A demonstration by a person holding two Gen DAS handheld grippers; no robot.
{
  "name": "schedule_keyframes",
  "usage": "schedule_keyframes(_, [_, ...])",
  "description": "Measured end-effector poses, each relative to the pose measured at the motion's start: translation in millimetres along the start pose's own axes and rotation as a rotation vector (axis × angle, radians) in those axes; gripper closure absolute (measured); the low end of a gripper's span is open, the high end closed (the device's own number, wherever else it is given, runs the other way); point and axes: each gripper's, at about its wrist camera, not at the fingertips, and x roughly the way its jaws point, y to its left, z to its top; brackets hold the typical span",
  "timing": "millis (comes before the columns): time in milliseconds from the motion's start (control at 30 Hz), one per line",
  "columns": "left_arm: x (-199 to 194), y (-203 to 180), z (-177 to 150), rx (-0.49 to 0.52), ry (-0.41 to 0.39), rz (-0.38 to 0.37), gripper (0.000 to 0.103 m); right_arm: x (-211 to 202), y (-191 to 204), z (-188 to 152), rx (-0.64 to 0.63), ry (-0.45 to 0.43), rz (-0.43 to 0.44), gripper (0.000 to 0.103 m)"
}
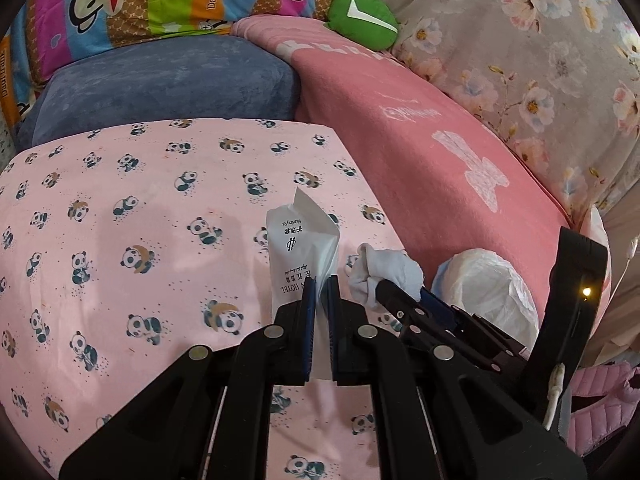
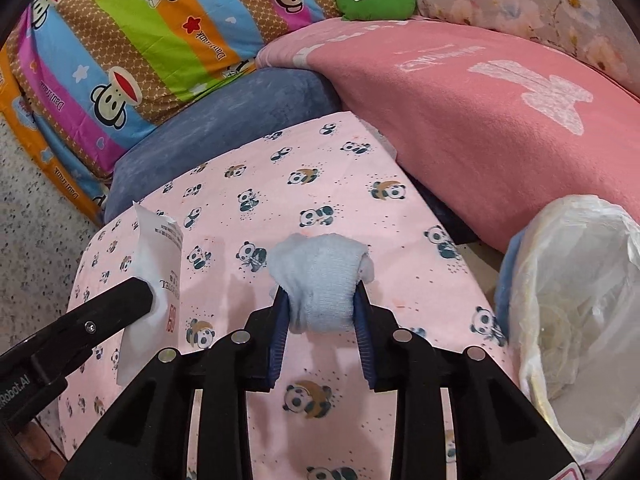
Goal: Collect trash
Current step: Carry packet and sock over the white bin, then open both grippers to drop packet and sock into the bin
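Left hand-held gripper [image 1: 321, 292]: clenched on white paper sachet [image 1: 298, 256], w/ printed hotel text; pads pinch lower edge only, sachet stands upright above panda-print cloth [image 1: 120, 220].
Right hand-held gripper [image 2: 321, 300]: clenched on crumpled pale-blue wad [image 2: 320, 280], tissue or cloth, cannot tell which; wad bulges past both pads.
Trash bin [image 2: 572, 300]: blue, white plastic liner, open mouth; just beside cloth's right edge, to right of right hand-held gripper. Some clear wrapping inside, approx.
Surface: panda-print cloth over low flat top; table or stool, cannot tell.
Surroundings: blue cushion [image 1: 160, 84], pink blanket [image 1: 420, 140], striped monkey-print quilt [image 2: 120, 40], green plush [image 1: 364, 20], floral fabric [image 1: 540, 40].
Task stage (est.): both pieces lifted clear of cloth, none in bin yet; drop into bin likely next.
Risk 1: sachet held by thin edge, could slip or twist out en route to bin.
Risk 2: loose liner rim sagging, may fold inward & block mouth if brushed by a finger.
Risk 3: left hand-held gripper must cross over right's path to reach bin; collision poss. if both go at once.
Risk 4: wad may cling to ribbed pads on release & miss bin.
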Motion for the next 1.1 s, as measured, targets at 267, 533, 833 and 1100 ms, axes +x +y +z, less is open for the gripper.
schedule_keyframes(267, [-4.3, -70.1, -15.8, 0.094, 0.01, -0.048, 0.097, -50.3, -56.4, -11.9, 0.076, -0.052, -0.037, 0.074])
schedule_keyframes(533, [-3.4, -135.7, -30.7, 0.184, 0.026, -0.094, 0.097, -90.2, -118.5, -21.9, 0.161, -0.1, -0.087, 0.074])
schedule_keyframes(833, [6.2, -191.7, -43.7, 0.264, 0.052, -0.136, 0.097, -116.1, -171.0, -32.4, 0.227, -0.131, -0.132, 0.073])
schedule_keyframes(1100, [18.7, -224.5, -52.3, 0.313, 0.085, -0.168, 0.097, -126.5, -205.2, -40.9, 0.284, -0.145, -0.159, 0.073])
